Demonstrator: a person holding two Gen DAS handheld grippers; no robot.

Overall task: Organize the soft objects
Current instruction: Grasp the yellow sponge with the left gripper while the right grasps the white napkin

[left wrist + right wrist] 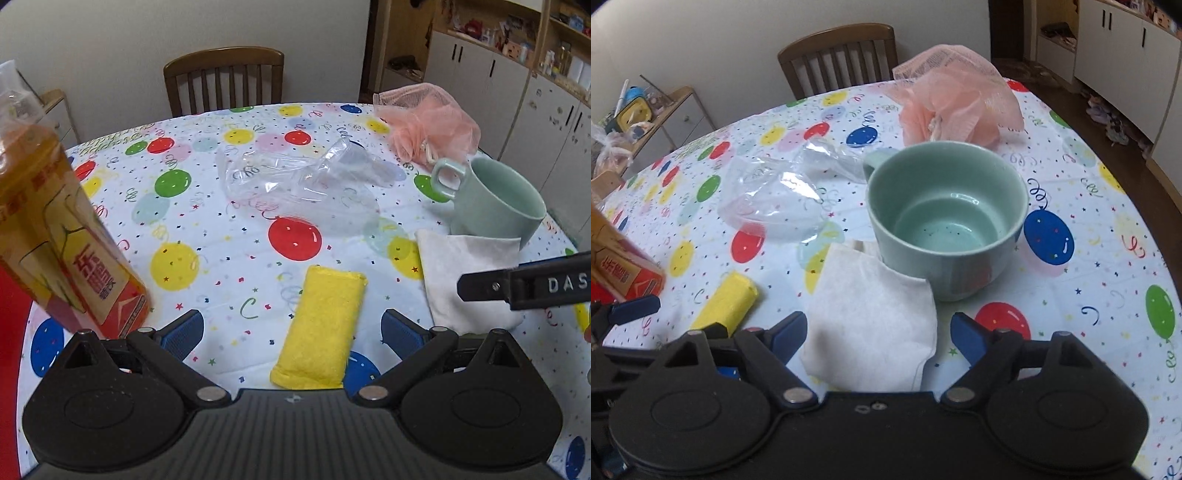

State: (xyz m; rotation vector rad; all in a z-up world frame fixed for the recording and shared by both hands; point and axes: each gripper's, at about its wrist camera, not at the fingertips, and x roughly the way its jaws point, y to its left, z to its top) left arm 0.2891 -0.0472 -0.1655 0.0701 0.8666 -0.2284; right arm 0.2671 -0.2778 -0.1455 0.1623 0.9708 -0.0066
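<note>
- The orange drink bottle (55,221) runs off the left edge of the left wrist view, so its top is cut away; its label print is too blurred to read.
- The white cloth (871,317) hides the near base of the green mug (945,218), and the cloth's near edge is hidden behind the right gripper body.
- The mug's handle is mostly hidden behind its rim in the right wrist view.
- Items on the far shelves (517,40) are too small to identify.
</note>
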